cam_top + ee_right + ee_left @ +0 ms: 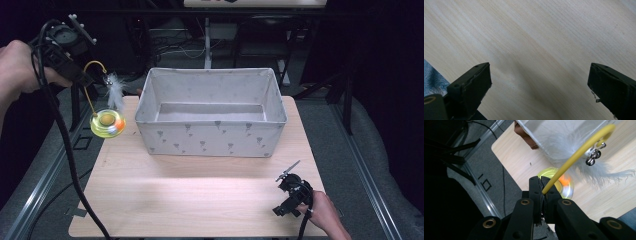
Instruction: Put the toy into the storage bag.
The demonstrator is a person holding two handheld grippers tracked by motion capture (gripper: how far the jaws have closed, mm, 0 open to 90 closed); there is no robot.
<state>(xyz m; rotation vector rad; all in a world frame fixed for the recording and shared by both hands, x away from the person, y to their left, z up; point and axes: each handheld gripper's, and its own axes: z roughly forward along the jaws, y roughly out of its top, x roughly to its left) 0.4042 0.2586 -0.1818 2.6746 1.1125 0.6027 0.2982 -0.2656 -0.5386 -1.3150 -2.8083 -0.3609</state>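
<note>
A cat toy hangs in the air at the table's left edge: a round yellow-green base point(107, 124) with an orange ball, a curved yellow wire point(90, 85), a white feather point(115, 91) and small bells point(594, 155). My left gripper point(84, 78) is shut on the yellow wire point(574, 157) and holds the toy up beside the fabric box point(212, 137); its jaws point(542, 185) pinch the wire's lower part. My right gripper point(283, 200) rests low at the table's near right, jaws wide open over bare wood point(536, 50).
The white fabric box with grey heart prints stands open at the table's back middle, its inside bare. Dark frames, cables and a rail point(40, 180) surround the table. A cable point(70, 165) trails from the left gripper down the left side.
</note>
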